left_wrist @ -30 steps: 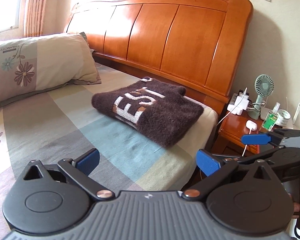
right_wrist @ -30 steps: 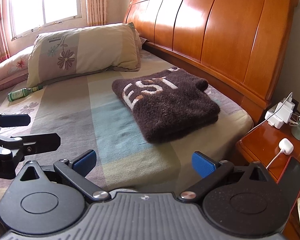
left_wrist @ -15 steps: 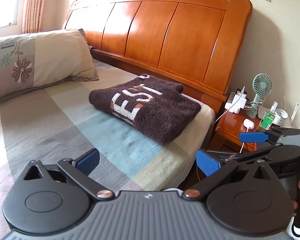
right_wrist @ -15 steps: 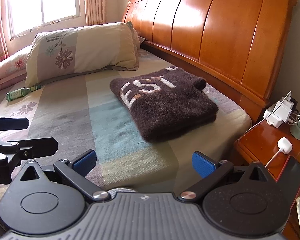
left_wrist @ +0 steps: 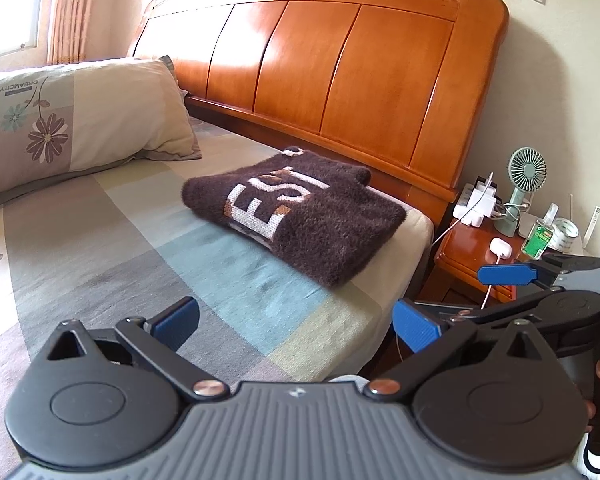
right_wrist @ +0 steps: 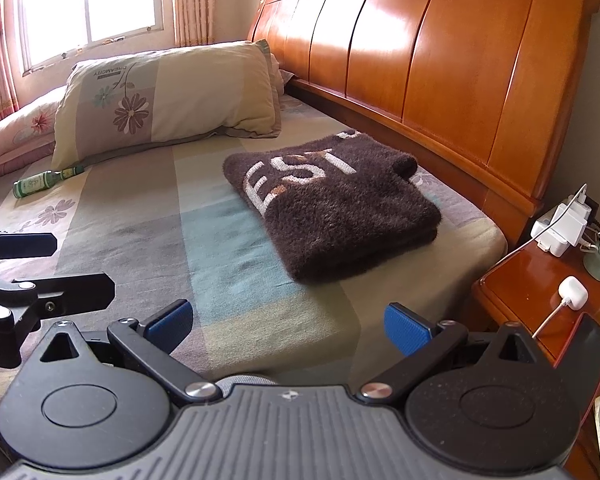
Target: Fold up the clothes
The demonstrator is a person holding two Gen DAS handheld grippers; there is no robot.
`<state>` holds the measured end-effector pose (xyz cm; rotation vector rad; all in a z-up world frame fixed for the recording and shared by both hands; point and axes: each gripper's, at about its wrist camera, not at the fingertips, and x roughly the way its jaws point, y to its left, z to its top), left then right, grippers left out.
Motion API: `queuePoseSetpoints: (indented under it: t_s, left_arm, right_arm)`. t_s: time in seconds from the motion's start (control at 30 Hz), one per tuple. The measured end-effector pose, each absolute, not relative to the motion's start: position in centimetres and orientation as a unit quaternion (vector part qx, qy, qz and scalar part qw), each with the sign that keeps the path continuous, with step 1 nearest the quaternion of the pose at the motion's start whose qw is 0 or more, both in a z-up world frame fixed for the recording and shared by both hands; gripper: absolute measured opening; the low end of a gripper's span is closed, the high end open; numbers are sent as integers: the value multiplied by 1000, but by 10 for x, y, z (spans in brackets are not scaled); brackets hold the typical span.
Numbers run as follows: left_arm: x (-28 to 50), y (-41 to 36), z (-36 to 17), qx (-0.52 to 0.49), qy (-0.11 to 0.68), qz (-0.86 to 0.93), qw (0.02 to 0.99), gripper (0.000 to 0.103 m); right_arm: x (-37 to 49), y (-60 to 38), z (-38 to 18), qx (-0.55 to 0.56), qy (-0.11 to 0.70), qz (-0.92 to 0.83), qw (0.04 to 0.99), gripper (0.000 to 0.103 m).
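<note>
Over the last 1 s I backed both grippers off slightly. Left gripper (left_wrist: 296,320) and right gripper (right_wrist: 288,326) were spread, empty. Sweater (right_wrist: 332,204) sat folded mid-frame on the bed (right_wrist: 148,232), by the headboard (right_wrist: 440,60). Fold looked done.

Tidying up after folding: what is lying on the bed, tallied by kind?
Folded brown sweater: 1
Floral pillow: 1
Green bottle: 1
Total: 3, counting only what these views show.
</note>
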<state>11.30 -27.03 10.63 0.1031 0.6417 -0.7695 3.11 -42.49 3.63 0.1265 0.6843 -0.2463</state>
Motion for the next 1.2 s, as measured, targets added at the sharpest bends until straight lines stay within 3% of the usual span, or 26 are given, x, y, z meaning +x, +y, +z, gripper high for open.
queuePoseSetpoints:
  t_s: [1.2]
  left_arm:
    - [117, -270, 104, 46, 311, -363, 877, 102]
  right_arm:
    - [38, -421, 34, 54, 342, -114, 931, 103]
